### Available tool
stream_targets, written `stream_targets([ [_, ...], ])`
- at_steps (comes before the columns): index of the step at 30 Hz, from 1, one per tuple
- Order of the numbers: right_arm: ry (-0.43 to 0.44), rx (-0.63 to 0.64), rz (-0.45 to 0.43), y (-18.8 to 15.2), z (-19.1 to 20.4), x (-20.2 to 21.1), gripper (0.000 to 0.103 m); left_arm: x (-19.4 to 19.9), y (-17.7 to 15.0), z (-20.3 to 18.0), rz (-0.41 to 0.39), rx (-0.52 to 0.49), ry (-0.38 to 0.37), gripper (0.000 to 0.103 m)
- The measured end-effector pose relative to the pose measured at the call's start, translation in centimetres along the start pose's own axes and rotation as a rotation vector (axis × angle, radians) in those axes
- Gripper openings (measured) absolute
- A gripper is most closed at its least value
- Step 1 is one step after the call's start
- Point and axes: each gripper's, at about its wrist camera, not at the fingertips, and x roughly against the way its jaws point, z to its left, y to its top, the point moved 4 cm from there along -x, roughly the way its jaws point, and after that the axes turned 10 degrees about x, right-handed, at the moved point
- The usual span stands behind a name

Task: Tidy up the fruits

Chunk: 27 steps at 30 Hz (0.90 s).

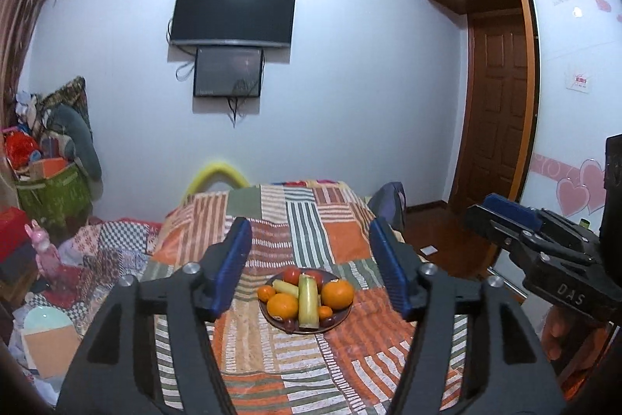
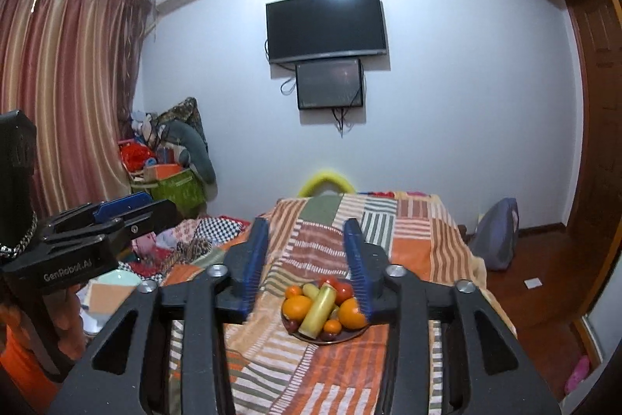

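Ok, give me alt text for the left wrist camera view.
A dark plate piled with oranges, tomatoes and a pale green stalk sits on a striped patchwork bedspread, framed by the open, empty left gripper. The right gripper shows at the right edge, with a wall-mounted TV beyond.

A plate [image 1: 272, 317] of fruit sits on the bed [image 1: 272, 220], near its front. A long fruit [image 1: 308, 301] lies across the plate's middle, with a round fruit [image 1: 282, 305] on its left and another [image 1: 337, 294] on its right. Behind the bed, a television [image 1: 232, 12] hangs on the wall, a smaller screen [image 1: 228, 72] just below it.
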Motion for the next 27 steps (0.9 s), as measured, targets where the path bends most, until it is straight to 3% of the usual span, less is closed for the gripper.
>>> stream_targets([
  [2, -0.023, 0.003, -0.020, 0.0, 0.2, 0.4, 0.064, 0.5, 0.0, -0.2, -0.014, -0.013, 0.008, 0.074],
  [5, -0.040, -0.004, -0.035, -0.1, 0.3, 0.5, 0.074, 1.0, -0.1, -0.4, -0.031, -0.013, 0.017, 0.087],
  [13, -0.110, -0.009, -0.056, -0.2, 0.3, 1.2, 0.103, 2.0, -0.5, -0.5, -0.062, -0.024, 0.033, 0.100],
  [27, -0.122, 0.011, -0.046, -0.5, 0.8, 1.7, 0.103, 1.7, -1.1, -0.4, -0.063, -0.032, 0.050, 0.103],
])
